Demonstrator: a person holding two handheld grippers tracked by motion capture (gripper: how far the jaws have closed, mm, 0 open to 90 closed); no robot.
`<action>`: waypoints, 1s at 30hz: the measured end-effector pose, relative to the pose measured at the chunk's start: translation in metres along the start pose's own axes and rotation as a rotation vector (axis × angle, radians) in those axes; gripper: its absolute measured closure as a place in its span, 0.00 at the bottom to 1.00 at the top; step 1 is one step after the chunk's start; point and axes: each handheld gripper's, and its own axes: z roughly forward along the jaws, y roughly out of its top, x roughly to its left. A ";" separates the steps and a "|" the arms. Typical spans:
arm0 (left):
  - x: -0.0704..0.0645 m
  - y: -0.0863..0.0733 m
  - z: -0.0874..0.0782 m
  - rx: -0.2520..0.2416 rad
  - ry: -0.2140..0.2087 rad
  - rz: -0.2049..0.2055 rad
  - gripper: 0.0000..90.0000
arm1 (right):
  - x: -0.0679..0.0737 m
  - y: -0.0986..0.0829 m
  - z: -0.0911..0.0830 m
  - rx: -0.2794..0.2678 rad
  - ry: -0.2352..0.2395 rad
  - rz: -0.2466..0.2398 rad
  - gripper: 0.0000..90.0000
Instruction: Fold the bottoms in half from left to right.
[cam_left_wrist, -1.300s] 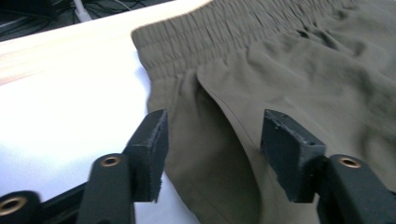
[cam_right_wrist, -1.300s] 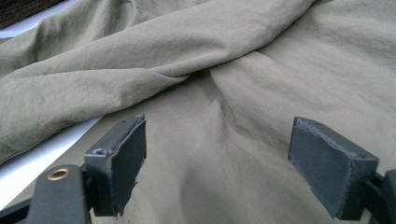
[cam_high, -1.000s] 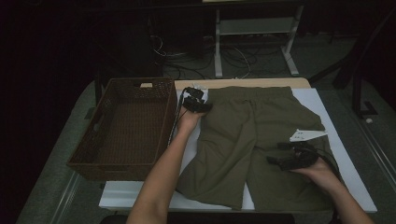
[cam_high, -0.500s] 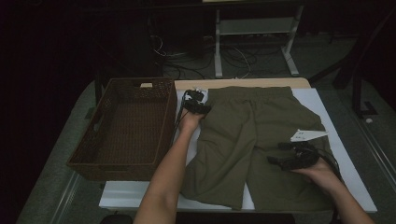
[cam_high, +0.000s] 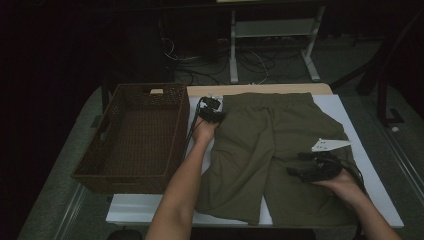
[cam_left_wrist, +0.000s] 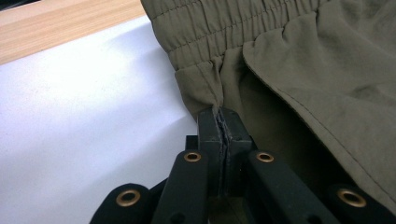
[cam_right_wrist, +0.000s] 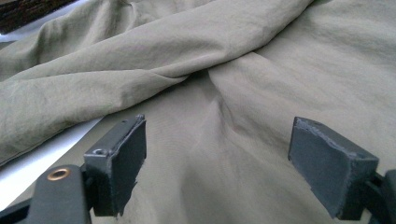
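The left gripper has its jaws pressed together on a pinch of cloth at the corner of the waistband of the shorts — in the left gripper view the gathered elastic band runs up and away from the jaw tips, with the white sheet just beside them and a strip of bare wooden table edge beyond that. From above, this gripper sits at the far left corner of the shorts, and the brown woven basket stands just beside its hand, across a narrow strip of sheet. The right gripper has its jaws spread wide, hovering low over one olive leg of the shorts — a long fold of cloth crosses ahead of the tips. In the high view that gripper lies over the right leg, near a small white tag just beyond it. The shorts lie flat, waistband farthest from the person.
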 end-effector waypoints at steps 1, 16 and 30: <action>0.000 0.000 0.000 0.000 0.000 0.000 0.99 | 0.000 0.000 0.000 0.000 0.000 0.001 0.21; -0.006 0.015 -0.015 -0.123 -0.105 -0.082 0.99 | 0.000 0.000 -0.001 -0.006 0.000 0.005 0.21; -0.025 0.039 -0.028 -0.189 -0.189 -0.071 0.99 | -0.001 0.000 -0.002 -0.010 -0.001 0.006 0.21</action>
